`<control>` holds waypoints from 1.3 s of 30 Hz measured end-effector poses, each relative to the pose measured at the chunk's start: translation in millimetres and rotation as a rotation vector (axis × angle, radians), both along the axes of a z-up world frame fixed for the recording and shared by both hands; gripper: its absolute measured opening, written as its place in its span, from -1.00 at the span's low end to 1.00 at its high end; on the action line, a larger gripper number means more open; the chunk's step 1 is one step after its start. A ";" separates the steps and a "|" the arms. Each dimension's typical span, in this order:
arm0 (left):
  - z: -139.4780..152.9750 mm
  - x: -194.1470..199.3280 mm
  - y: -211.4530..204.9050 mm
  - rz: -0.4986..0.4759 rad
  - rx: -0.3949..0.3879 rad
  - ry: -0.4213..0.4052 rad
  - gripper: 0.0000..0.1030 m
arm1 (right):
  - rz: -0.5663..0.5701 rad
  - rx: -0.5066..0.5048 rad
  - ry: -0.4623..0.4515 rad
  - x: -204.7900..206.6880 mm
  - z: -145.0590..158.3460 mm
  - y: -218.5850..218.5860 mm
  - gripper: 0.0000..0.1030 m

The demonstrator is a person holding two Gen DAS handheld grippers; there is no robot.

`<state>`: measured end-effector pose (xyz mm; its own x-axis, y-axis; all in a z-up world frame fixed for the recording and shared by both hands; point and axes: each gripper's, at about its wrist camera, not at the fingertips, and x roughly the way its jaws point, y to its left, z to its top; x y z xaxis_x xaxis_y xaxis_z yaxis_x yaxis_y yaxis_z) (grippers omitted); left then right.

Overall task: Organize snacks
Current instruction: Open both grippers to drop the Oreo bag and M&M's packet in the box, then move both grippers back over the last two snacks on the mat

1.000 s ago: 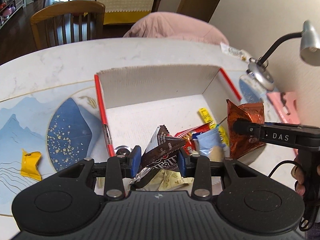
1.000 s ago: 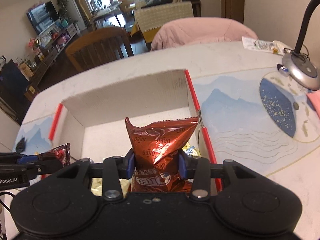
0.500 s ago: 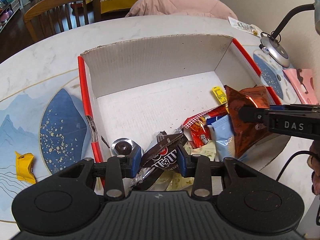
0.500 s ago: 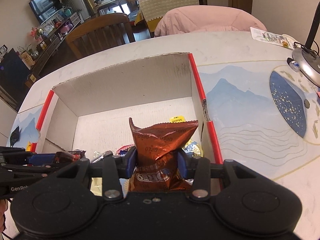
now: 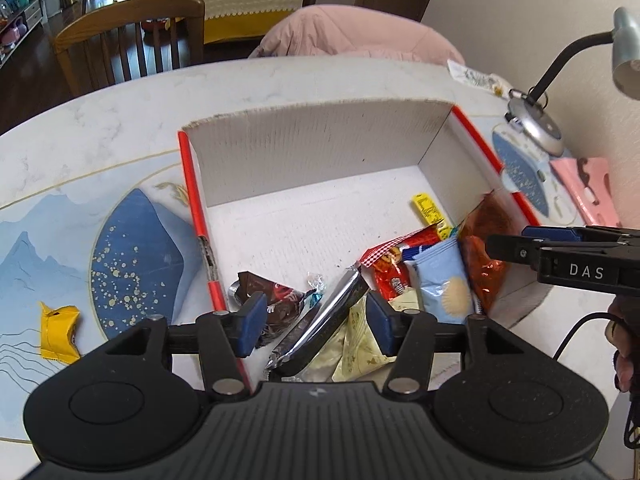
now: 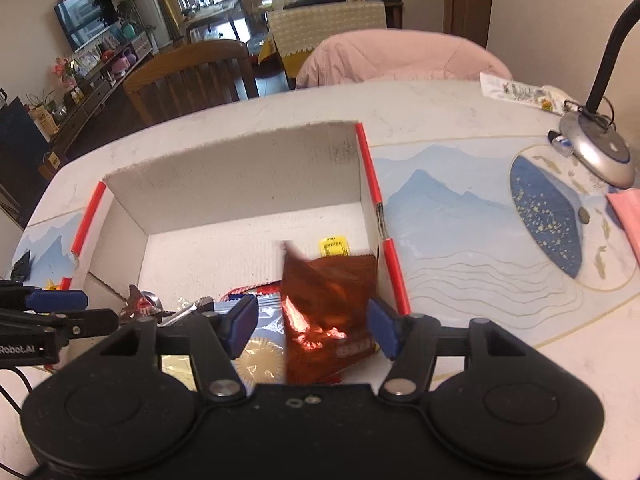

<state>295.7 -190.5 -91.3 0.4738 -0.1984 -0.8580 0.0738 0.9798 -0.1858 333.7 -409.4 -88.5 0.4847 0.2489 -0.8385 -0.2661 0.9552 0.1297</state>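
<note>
Dropping snacks into the box (image 5: 320,152): both grippers, left (image 5: 316,320) and right (image 6: 312,326), gape empty; next, fetch the yellow packet (image 5: 58,332) off the worktop (image 5: 120,120).

Black handheld grippers, blue pads
Left gripper (image 5: 312,322): silver pivot screws, ribbed body. Right gripper (image 6: 312,326): white "DAS" marking, black cable.

- we've got a desk lamp (image 6: 600,152) on the table (image 6: 460,120) — far right
- wooden chair (image 5: 132,36) behind
- pink cushion (image 6: 396,60) beside it
- TV (image 6: 86,16) way back
</note>
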 end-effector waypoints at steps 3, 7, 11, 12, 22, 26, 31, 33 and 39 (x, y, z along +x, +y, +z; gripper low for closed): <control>8.3 -7.6 6.4 0.007 -0.021 -0.021 0.05 | -0.004 0.013 -0.012 -6.9 8.4 1.1 0.18; 21.7 -21.0 15.6 0.004 -0.036 -0.055 0.06 | 0.014 0.026 -0.042 -21.1 23.3 10.1 0.31; 35.0 -35.5 30.8 0.013 -0.060 -0.085 0.14 | 0.055 0.044 -0.092 -39.1 42.1 27.5 0.57; 38.2 -39.2 35.2 0.016 -0.065 -0.091 0.14 | 0.071 0.047 -0.103 -43.5 47.1 33.4 0.57; 65.4 -78.6 89.9 0.026 -0.051 -0.174 0.31 | 0.212 0.114 -0.136 -75.9 73.8 107.4 0.82; 68.9 -93.0 119.7 0.051 -0.047 -0.195 0.46 | 0.261 0.127 -0.131 -84.7 74.6 141.1 0.89; 67.3 -105.0 163.7 0.090 -0.035 -0.206 0.52 | 0.304 0.123 -0.122 -91.4 69.5 184.9 0.97; 64.7 -108.0 182.1 0.103 -0.029 -0.201 0.52 | 0.312 0.116 -0.117 -96.9 65.6 201.4 0.99; 49.0 -114.6 235.2 0.122 -0.019 -0.191 0.57 | 0.336 0.052 -0.100 -105.6 42.3 251.3 0.99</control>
<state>181.1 44.7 -42.3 0.6490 -0.1451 -0.7469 -0.0095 0.9800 -0.1987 228.1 -158.0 -46.2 0.4475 0.4496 -0.7731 -0.5782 0.8049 0.1334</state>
